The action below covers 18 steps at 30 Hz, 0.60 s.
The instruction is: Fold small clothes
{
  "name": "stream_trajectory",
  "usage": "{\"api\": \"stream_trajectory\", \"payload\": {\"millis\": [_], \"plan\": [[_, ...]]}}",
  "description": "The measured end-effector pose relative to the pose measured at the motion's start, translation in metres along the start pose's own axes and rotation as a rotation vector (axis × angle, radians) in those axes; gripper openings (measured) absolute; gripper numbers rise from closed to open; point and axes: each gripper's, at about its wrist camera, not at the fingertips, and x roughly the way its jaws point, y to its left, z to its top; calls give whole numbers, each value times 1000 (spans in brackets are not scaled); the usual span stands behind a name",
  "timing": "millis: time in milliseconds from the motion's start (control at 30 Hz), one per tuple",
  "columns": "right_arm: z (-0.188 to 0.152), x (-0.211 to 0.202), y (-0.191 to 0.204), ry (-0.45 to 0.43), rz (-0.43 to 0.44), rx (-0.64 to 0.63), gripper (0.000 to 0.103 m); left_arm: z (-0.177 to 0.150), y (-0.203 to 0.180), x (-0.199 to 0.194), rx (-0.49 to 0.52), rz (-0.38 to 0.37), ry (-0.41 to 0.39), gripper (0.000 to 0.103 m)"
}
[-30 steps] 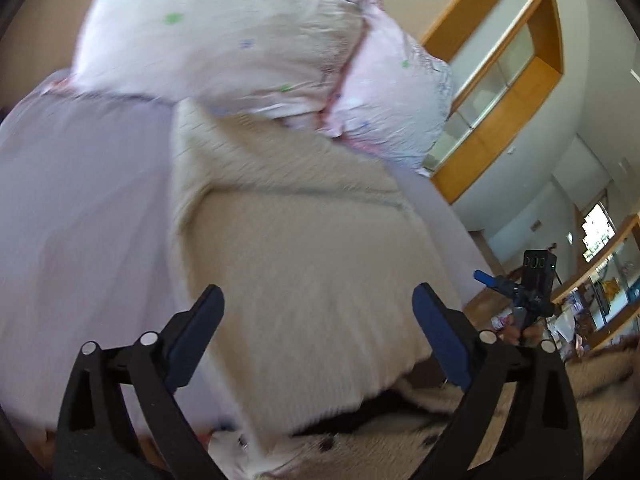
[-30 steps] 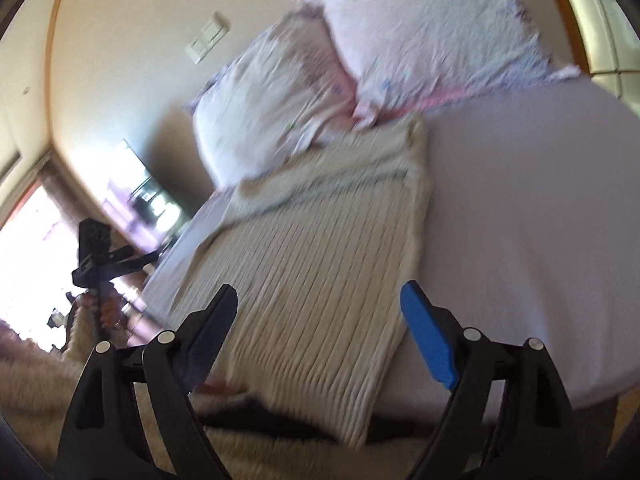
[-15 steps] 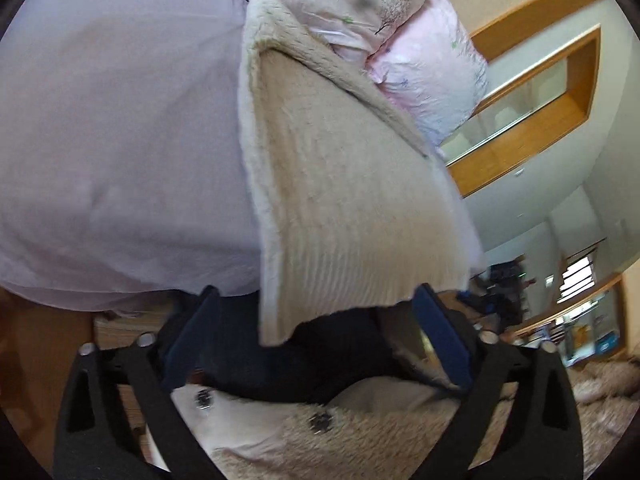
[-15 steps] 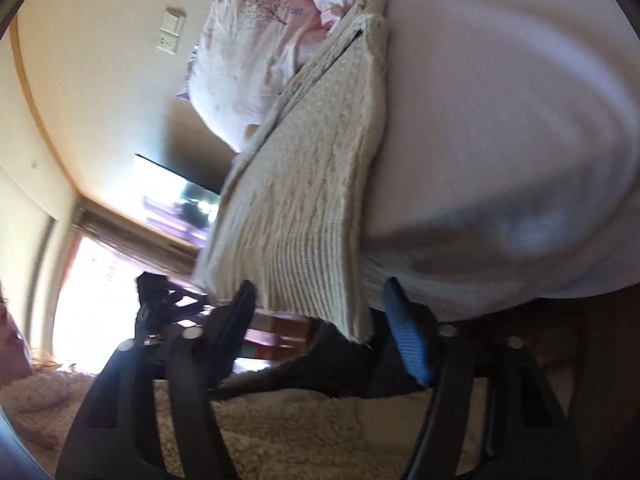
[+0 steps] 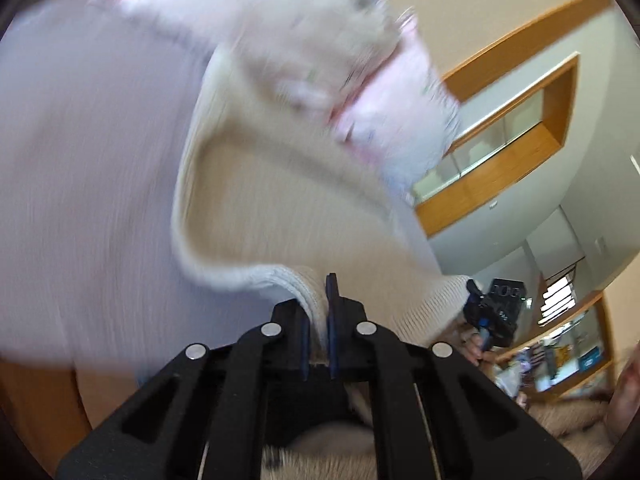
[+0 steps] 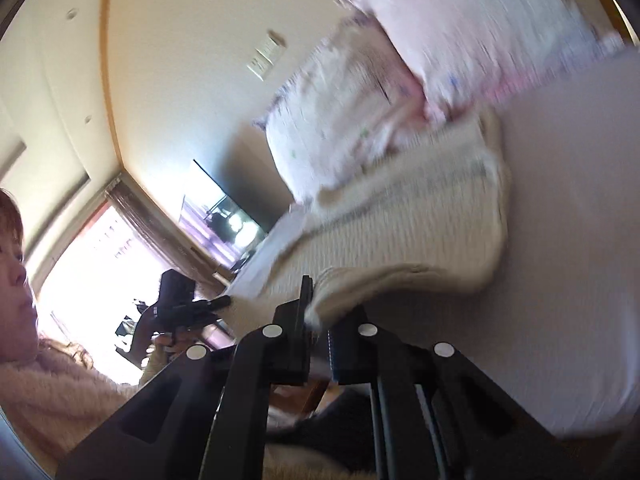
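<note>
A cream knitted sweater (image 5: 280,208) lies on the lilac bed sheet (image 5: 88,168), its far end against the pillows. My left gripper (image 5: 318,312) is shut on the sweater's near hem and lifts that corner off the bed. In the right wrist view the same sweater (image 6: 400,232) curls upward, and my right gripper (image 6: 320,320) is shut on its other near corner. The other gripper shows in each view, as the right gripper (image 5: 494,312) and the left gripper (image 6: 180,304). Both views are motion-blurred.
Two pink-and-white pillows (image 5: 320,48) lie at the head of the bed, also in the right wrist view (image 6: 400,92). A wooden-framed window (image 5: 512,128) is on the wall. A television (image 6: 224,216) stands beyond the bed. The person's face (image 6: 12,248) is at the left.
Both grippers went from open at the bed edge to shut on the sweater's near hem. They have risen, lifting the hem off the bed.
</note>
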Motion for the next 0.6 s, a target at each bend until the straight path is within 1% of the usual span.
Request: {"api": "stream_trajectory", "payload": {"millis": [33,67,133,167,200,233,300,333,367,400,433,467,500,533,600], "plan": [[19,8,0,-26,-9,-15,7,25,-7,3,22,17,-48,7],[44,20,-3,-58,-34,-28,7,38,-11,3,34,26,-76,7],[85,45,-14,-111,-84,-40,7,88,-15,25,33,61,-153,7],[108,61,-26,-147,-136,-22,7,104,-15,37,30,78,-168,7],[122,71,-37,-162,-149,3,7,127,-14,57,22,102,-176,7],[142,89,-54,-188,-192,43,6,143,-11,74,15,123,-175,7],[159,110,-79,-205,-264,79,5,171,-1,113,1,174,-167,7],[166,129,-96,-179,-349,102,5,179,5,127,-11,194,-162,7],[166,141,-108,-130,-375,131,5,186,15,143,-34,217,-147,7],[161,150,-118,-51,-372,181,5,187,28,157,-82,207,-109,7],[151,154,-124,24,-329,228,6,185,34,164,-120,176,-81,7],[145,153,-122,68,-311,225,6,184,38,165,-134,154,-73,7],[139,149,-118,109,-317,198,11,180,37,164,-117,145,-69,7],[131,141,-113,148,-352,152,24,177,34,160,-84,150,-69,7],[119,126,-108,187,-449,128,43,176,29,152,-57,140,-77,7]]}}
